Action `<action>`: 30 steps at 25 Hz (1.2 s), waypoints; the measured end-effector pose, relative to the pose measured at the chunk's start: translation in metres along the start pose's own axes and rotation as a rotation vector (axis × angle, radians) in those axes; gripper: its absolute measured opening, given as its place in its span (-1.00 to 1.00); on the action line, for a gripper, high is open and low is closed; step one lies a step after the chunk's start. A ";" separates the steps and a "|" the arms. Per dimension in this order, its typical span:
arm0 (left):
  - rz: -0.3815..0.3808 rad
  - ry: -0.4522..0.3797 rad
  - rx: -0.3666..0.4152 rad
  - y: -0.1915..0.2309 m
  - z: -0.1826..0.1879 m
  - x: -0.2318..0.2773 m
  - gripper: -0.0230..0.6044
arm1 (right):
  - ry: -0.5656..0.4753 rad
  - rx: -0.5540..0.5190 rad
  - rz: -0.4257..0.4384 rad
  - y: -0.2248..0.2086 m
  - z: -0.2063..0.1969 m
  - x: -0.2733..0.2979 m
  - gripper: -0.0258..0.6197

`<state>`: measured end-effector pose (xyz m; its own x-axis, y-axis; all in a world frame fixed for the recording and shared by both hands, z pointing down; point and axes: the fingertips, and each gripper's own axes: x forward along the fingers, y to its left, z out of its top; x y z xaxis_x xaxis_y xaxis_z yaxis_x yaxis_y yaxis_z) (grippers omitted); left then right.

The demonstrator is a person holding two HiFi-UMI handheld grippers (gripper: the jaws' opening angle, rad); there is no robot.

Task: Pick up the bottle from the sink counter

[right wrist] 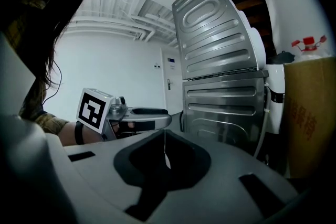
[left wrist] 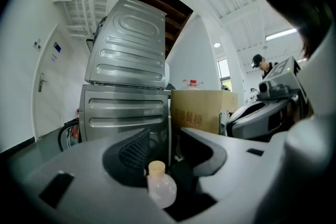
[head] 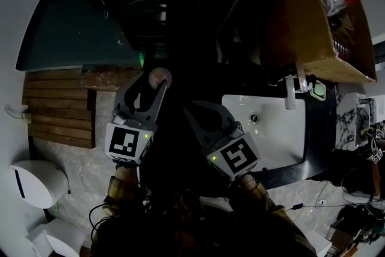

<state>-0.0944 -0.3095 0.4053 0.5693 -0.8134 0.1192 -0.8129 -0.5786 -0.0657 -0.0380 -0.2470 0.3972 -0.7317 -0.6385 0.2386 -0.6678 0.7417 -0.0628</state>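
Note:
A small round clear bottle (left wrist: 160,189) with a tan cap stands upright between the jaws of my left gripper (left wrist: 170,147). It rests close against the left jaw, and a dark gap shows on its right side. In the head view the bottle's cap (head: 159,76) peeks out at the tips of the left gripper (head: 152,85), over a dark area left of the sink; what it stands on is hidden. My right gripper (head: 201,112) hangs beside it, shut with nothing in it, its pads meeting in a thin line (right wrist: 165,150).
A white sink basin (head: 271,129) with a tap (head: 290,93) lies to the right in a black counter. A cardboard box (head: 307,21) stands behind it. A grey ribbed metal machine (left wrist: 128,86) rises ahead. Wooden slats (head: 60,105) and a white dispenser (head: 36,180) are at left.

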 end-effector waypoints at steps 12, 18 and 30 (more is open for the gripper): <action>-0.012 0.054 -0.036 0.009 -0.035 0.025 -0.17 | 0.015 0.027 -0.012 -0.011 -0.011 0.014 -0.87; -0.006 0.068 -0.025 0.013 -0.051 0.033 -0.16 | 0.033 0.036 0.004 -0.010 -0.020 0.019 -0.87; -0.012 0.091 -0.009 0.010 -0.072 0.057 -0.16 | 0.054 0.064 0.013 -0.016 -0.033 0.028 -0.87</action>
<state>-0.0786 -0.3577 0.4823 0.5662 -0.7971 0.2099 -0.8072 -0.5877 -0.0546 -0.0436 -0.2703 0.4369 -0.7329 -0.6159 0.2889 -0.6671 0.7339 -0.1280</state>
